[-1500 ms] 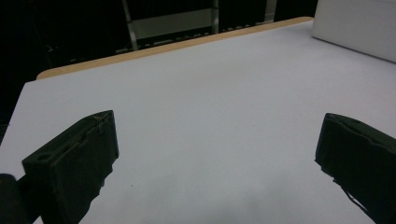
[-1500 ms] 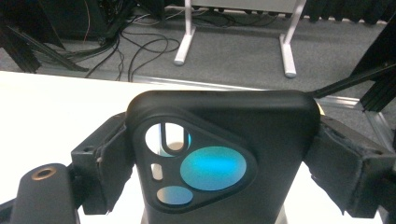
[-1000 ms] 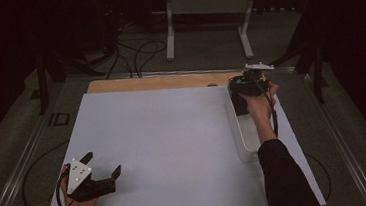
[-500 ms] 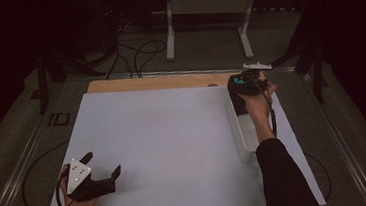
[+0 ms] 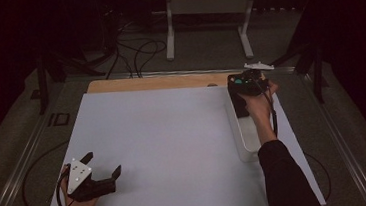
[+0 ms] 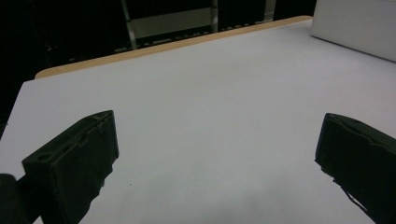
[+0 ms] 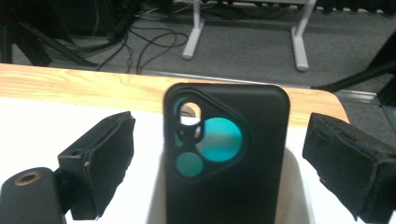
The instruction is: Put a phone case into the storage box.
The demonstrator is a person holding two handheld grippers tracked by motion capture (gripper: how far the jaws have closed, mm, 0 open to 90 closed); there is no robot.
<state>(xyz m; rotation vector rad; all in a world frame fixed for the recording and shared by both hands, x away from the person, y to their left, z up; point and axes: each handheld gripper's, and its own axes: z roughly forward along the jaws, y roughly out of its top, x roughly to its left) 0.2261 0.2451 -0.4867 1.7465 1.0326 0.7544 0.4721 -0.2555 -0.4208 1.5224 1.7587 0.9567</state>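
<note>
Right gripper (image 7: 219, 158): jaws spread wide, released, flanking black phone case (image 7: 226, 158) without contact. Case: matte, rounded corners, teal-backed camera cutout; stands in white tray (image 5: 247, 137) at right edge of white table (image 5: 174, 144). Wooden strip (image 7: 79, 86) behind. Left gripper (image 5: 101, 165): jaws apart, unloaded, near-left corner, well apart from case.

Black phone case (image 7: 226, 158) upright in white tray (image 5: 244, 143).
</note>
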